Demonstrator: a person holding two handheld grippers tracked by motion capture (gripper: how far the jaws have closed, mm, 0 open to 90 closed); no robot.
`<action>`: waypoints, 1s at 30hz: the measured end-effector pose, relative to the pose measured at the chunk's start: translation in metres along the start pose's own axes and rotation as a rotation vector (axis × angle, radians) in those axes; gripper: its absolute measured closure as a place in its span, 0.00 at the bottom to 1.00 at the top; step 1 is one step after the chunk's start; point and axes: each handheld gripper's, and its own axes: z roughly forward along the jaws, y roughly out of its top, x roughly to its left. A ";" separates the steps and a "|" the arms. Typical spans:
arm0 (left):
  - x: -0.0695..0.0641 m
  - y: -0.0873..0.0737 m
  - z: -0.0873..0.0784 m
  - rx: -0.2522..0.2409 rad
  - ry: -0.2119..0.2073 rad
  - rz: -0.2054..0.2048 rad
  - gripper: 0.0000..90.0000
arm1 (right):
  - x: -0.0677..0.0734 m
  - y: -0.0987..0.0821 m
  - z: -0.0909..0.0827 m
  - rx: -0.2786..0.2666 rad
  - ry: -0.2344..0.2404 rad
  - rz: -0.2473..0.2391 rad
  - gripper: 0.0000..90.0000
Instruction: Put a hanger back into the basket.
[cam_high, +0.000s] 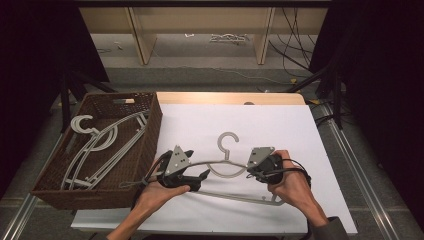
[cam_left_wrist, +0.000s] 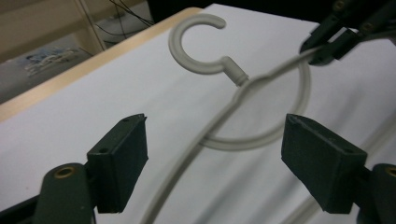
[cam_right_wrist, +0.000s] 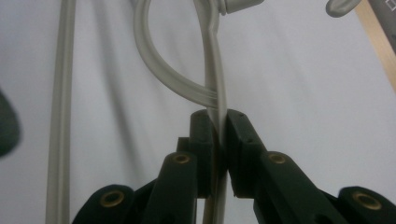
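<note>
A white table top (cam_high: 280, 125) spreads under both grippers, with a strip of pale wood along its far edge. Off to the outer side of the left gripper (cam_high: 199, 176) sits a dark woven basket (cam_high: 150, 125), hanging partly over the table's left border; several grey hangers (cam_high: 100, 147) lie stacked inside it, their hooks toward the far wall of the basket. Between and under the two grippers lies one more grey hanger (cam_high: 227, 167), its hook (cam_high: 227, 140) pointing away from the person and its long bottom bar running on the near side of both grippers. The right gripper (cam_high: 250, 171), held in the person's right hand (cam_high: 290, 185), is clamped narrow on this hanger's shoulder wire; in the right gripper view the two black pads squeeze the grey wire (cam_right_wrist: 215, 116) just below the spot where the curved inner loop (cam_right_wrist: 159, 65) joins it. The left gripper, carried in the left hand (cam_high: 162, 190), stands with its jaws wide apart; in the left gripper view the hanger's other shoulder (cam_left_wrist: 196, 154) passes up through the gap between them, touching neither pad, and the hook (cam_left_wrist: 196, 44) lies beyond on the white surface. The right gripper's tips (cam_left_wrist: 334, 42) appear at the top right of that view, pinching the wire.
</note>
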 end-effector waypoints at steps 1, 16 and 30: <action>0.001 0.002 0.002 0.009 -0.007 -0.007 0.28 | 0.000 0.000 -0.001 -0.006 -0.005 0.000 0.91; -0.002 0.011 0.031 0.134 -0.042 0.076 0.34 | 0.002 0.005 -0.016 -0.041 -0.013 -0.030 0.91; -0.004 0.015 0.046 0.179 -0.132 0.172 0.67 | 0.008 0.011 -0.020 -0.068 -0.001 -0.089 0.91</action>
